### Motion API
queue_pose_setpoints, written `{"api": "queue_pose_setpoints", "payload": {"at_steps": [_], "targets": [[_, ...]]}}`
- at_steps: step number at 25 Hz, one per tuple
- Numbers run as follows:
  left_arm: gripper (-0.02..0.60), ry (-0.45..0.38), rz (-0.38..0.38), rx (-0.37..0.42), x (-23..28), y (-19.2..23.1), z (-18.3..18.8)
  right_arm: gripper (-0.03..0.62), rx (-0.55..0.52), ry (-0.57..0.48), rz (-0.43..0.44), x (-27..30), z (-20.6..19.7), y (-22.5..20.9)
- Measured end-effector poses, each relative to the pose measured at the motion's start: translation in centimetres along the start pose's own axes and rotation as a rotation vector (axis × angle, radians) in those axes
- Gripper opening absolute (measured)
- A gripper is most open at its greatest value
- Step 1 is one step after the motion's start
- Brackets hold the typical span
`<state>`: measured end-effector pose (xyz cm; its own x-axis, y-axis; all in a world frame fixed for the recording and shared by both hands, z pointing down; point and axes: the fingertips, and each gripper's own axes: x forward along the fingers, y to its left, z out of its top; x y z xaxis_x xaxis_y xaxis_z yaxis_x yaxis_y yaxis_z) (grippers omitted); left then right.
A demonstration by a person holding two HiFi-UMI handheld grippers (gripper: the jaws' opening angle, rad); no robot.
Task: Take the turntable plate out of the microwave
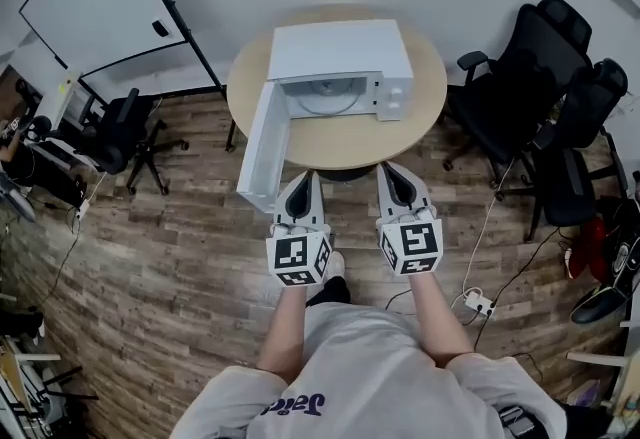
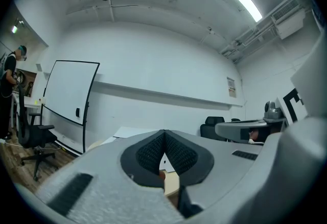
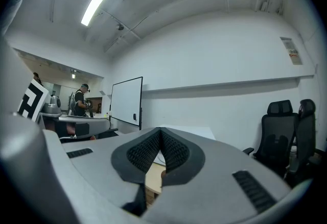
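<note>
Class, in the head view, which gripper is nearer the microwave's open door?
The left gripper: its tip lies beside the outer edge of the open door. The right gripper faces the other end of the microwave, farther from the door.

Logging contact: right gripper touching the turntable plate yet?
Apart. Head view: right gripper is at the table's near edge, turntable plate inside the open microwave.

Round wooden table (image 1: 420, 122), black office chairs (image 1: 520, 92), whiteboard (image 1: 95, 2), wood-plank floor (image 1: 150, 257).
</note>
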<state>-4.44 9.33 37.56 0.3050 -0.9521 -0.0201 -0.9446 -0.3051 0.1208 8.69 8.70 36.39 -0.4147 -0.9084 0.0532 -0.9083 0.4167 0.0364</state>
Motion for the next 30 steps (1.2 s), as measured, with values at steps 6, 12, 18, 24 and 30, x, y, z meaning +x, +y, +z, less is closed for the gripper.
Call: {"api": "queue_pose_setpoints", "payload": {"at_steps": [6, 12, 18, 24, 30], "targets": [[0.012, -0.003, -0.023, -0.018, 4.7, 3.0, 0.8, 0.014, -0.023, 0.011, -0.005, 5.6, 1.0, -0.3], [0.012, 0.02, -0.062, -0.017, 8.6, 5.2, 0.5, 0.014, -0.022, 0.045, 0.001, 10.5, 0.6, -0.2], [0.012, 0.03, -0.119, -0.026, 11.9, 6.8, -0.2, 0.014, 0.001, 0.051, -0.01, 14.5, -0.4, 0.5], [0.012, 0.062, -0.17, -0.07, 14.6, 7.2, -2.0, 0.014, 0.0, 0.086, -0.041, 16.9, -2.1, 0.1], [0.012, 0.105, -0.168, -0.088, 17.2, 7.3, -4.6, 0.014, 0.014, 0.098, -0.061, 19.0, -3.4, -2.4]]}}
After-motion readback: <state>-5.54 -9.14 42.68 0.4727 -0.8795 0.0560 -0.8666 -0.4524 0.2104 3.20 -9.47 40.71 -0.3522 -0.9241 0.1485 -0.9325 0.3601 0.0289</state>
